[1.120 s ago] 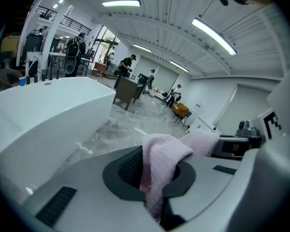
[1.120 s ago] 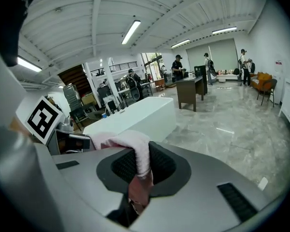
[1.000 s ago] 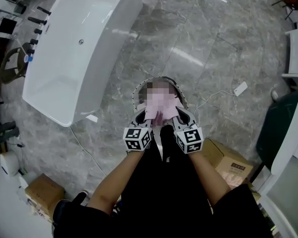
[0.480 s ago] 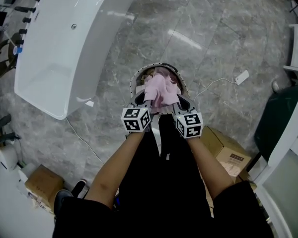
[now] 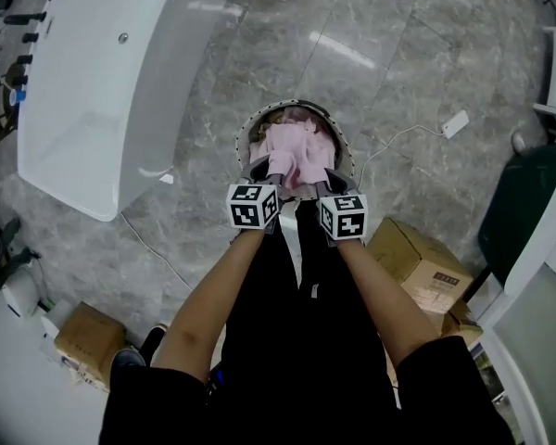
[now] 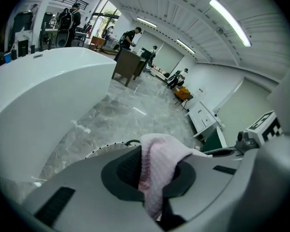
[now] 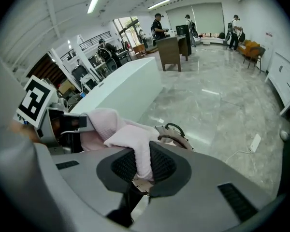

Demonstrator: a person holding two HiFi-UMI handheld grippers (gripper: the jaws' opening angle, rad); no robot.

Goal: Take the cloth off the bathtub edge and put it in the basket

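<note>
Cloth [image 5: 292,156]: pink, bunched, hanging in the mouth of the basket [image 5: 244,143]. It lies inside the ring of the rim, nearer the rim's side toward me.
Bathtub [image 5: 102,82]: edge bare. It stands well apart from the basket, across the marble floor [image 5: 398,82].
Left gripper [image 5: 264,176]: jaws nearly together, clamped on one fold of the cloth, which fills the gap between the pads.
Right gripper [image 5: 322,184]: likewise pinched on a second fold, just beside my left.
Done: cloth lifted off the tub and carried over to the basket.
Left: let go with both grippers and pull clear. I judge the task close to finished but not complete, since I hold the cloth in both grips.
Unclear: whether the lower folds already rest on the basket bottom; the cloth itself hides that.
Change from earlier frames: both grippers are lower, their marker cubes now close to the near rim. The cloth, which stood up above the rim, now sits down in the opening. Both grips are unchanged.
</note>
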